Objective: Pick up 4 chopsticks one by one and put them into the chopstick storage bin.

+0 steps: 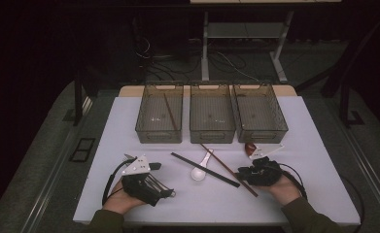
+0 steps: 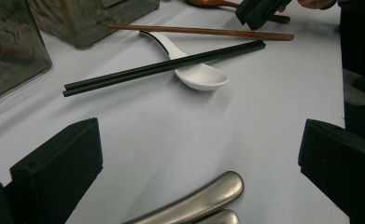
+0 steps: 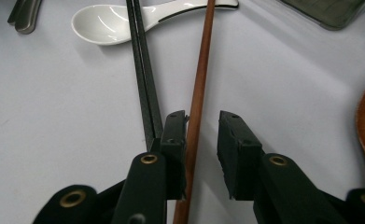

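Observation:
A brown chopstick (image 3: 201,74) lies on the white table and runs between the jaws of my right gripper (image 3: 202,122). The left pad touches it and a gap shows on the other side, so this gripper is open. In the high view the right gripper (image 1: 243,175) sits at the chopstick's (image 1: 226,167) near end. A pair of black chopsticks (image 3: 140,60) lies just beside it, across a white spoon (image 1: 199,171). My left gripper (image 2: 201,144) stands wide open over bare table, with metal cutlery handles (image 2: 203,200) low between its jaws.
Three translucent bins (image 1: 159,136) (image 1: 212,136) (image 1: 261,135) stand in a row at the back; the left one holds a brown stick (image 1: 170,111). A dark wooden spoon (image 1: 250,148) lies right of the chopsticks. The table's front edge (image 1: 202,221) is close to both hands.

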